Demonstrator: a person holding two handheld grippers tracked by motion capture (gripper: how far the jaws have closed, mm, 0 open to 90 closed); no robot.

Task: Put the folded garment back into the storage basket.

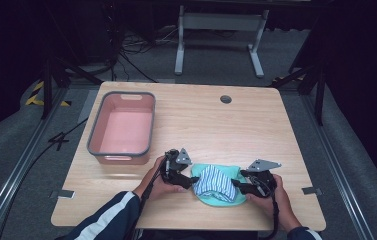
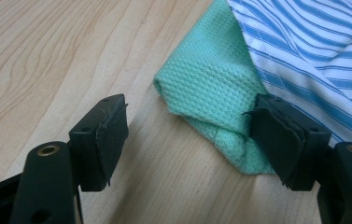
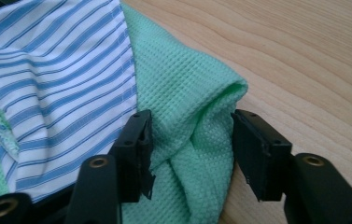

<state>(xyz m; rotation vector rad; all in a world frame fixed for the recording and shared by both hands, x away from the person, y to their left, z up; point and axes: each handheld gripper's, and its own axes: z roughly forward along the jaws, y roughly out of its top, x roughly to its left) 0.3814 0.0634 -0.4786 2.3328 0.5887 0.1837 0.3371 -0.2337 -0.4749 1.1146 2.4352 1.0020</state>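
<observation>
This looks like a laboratory or a recording studio for data collection, not a home. The wooden table (image 1: 256,125) stands alone in the middle of a dark room, and black curtains or dark walls close the space on all sides. The floor is grey carpet (image 1: 6,145), and loose cables (image 1: 131,45) lie on it behind the table. A white metal stand (image 1: 221,30) is at the back (probably the foot of some frame or desk). Black poles (image 1: 48,80) rise at both sides, and yellow-black warning tape (image 1: 38,95) marks the floor at the left. The table top has a round cable hole (image 1: 226,99), like an office desk.
</observation>
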